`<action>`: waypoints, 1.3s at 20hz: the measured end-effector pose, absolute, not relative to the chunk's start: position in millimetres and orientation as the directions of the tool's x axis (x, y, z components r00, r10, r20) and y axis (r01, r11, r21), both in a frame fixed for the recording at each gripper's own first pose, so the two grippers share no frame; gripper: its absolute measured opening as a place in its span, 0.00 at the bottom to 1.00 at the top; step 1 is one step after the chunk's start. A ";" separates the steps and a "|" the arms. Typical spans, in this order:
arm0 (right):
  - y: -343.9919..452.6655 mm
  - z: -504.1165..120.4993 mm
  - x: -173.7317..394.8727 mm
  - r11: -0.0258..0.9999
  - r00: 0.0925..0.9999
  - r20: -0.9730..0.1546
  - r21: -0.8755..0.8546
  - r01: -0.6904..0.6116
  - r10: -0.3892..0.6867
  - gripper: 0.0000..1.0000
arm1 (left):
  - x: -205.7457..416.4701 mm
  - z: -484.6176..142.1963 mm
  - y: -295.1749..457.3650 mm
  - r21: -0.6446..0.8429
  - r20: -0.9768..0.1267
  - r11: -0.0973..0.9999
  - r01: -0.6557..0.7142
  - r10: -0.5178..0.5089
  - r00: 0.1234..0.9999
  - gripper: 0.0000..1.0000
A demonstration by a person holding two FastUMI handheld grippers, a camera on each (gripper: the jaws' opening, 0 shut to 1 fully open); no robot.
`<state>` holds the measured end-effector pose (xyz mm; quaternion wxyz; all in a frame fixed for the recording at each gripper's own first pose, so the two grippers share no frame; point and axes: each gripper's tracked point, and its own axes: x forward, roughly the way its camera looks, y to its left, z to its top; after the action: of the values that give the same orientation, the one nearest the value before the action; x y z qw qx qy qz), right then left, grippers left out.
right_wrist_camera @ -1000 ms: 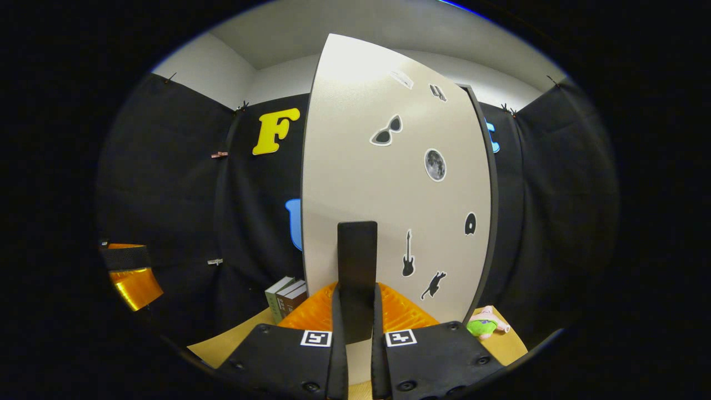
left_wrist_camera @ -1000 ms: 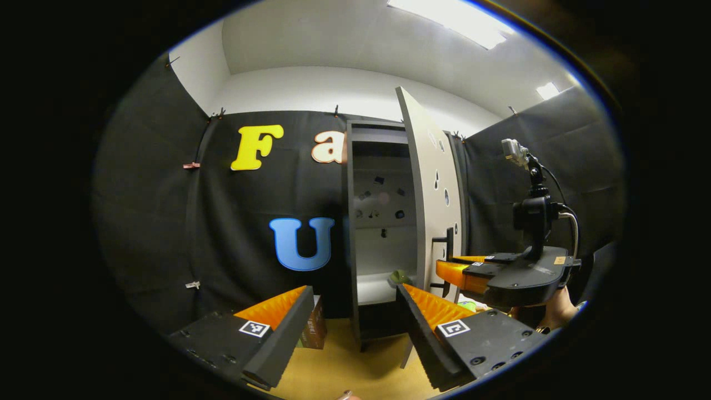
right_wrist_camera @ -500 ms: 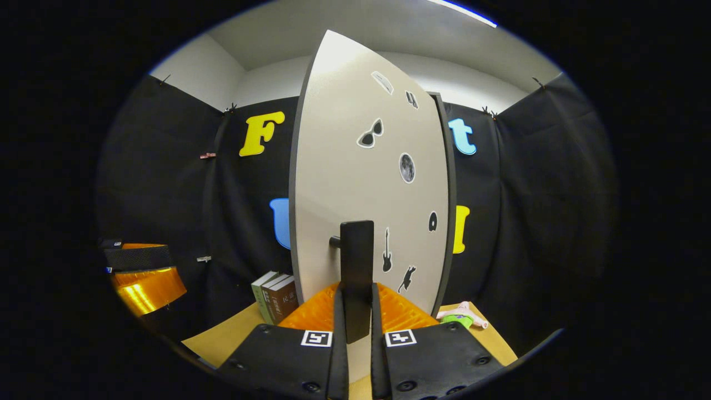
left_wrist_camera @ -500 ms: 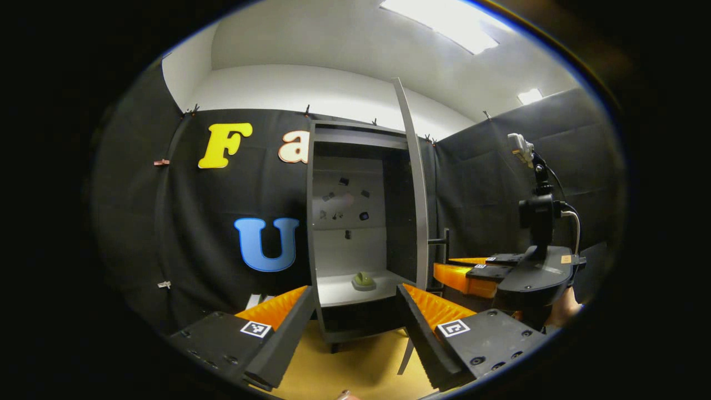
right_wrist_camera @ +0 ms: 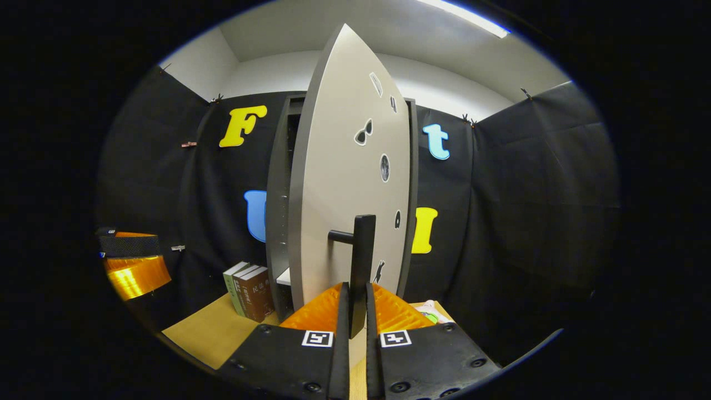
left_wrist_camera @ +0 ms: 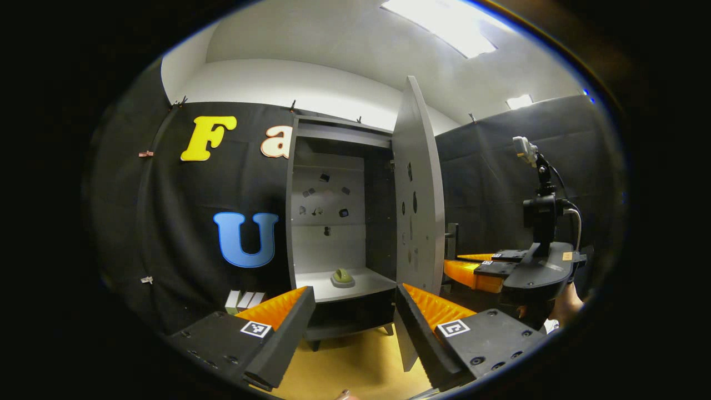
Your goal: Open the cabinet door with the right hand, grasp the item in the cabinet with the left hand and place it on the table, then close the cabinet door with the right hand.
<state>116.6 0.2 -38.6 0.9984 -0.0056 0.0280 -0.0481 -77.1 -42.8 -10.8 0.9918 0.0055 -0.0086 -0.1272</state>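
Note:
The grey cabinet (left_wrist_camera: 303,166) stands open against the back wall, its pale door (left_wrist_camera: 416,183) swung out to the right. On its lower shelf lies a small green item (left_wrist_camera: 343,276) on a pale base. My left gripper (left_wrist_camera: 353,311) is open, well in front of the shelf and apart from the item. My right gripper (right_wrist_camera: 355,308) is shut on the door's dark upright handle (right_wrist_camera: 362,261), and the door (right_wrist_camera: 339,183) carries several stickers. The right gripper (left_wrist_camera: 472,272) is also seen at the door handle in the left gripper view, with a hand beneath it.
Books (right_wrist_camera: 250,291) stand on the yellow table (left_wrist_camera: 355,366) left of the cabinet. A green and pink plush toy (right_wrist_camera: 430,312) lies on the table (right_wrist_camera: 211,333) right of the door. The left gripper's fingers (right_wrist_camera: 130,266) show at the far left of the right gripper view.
The door has swung further open with my right gripper shut on its handle. The shelf and green item have come fully into sight. The left gripper stays open.

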 end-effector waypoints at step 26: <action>-100.4 -16.2 93.6 0.997 1.000 0.015 -0.073 0.027 -0.026 0.16 | 99.1 -24.4 -110.6 -0.095 -0.027 0.955 0.279 -0.283 0.959 0.94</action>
<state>93.6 -100.4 -16.2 0.9992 -0.0367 -0.0069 -0.0133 99.1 -110.6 -24.4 0.9886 -0.0454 0.0202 -0.1423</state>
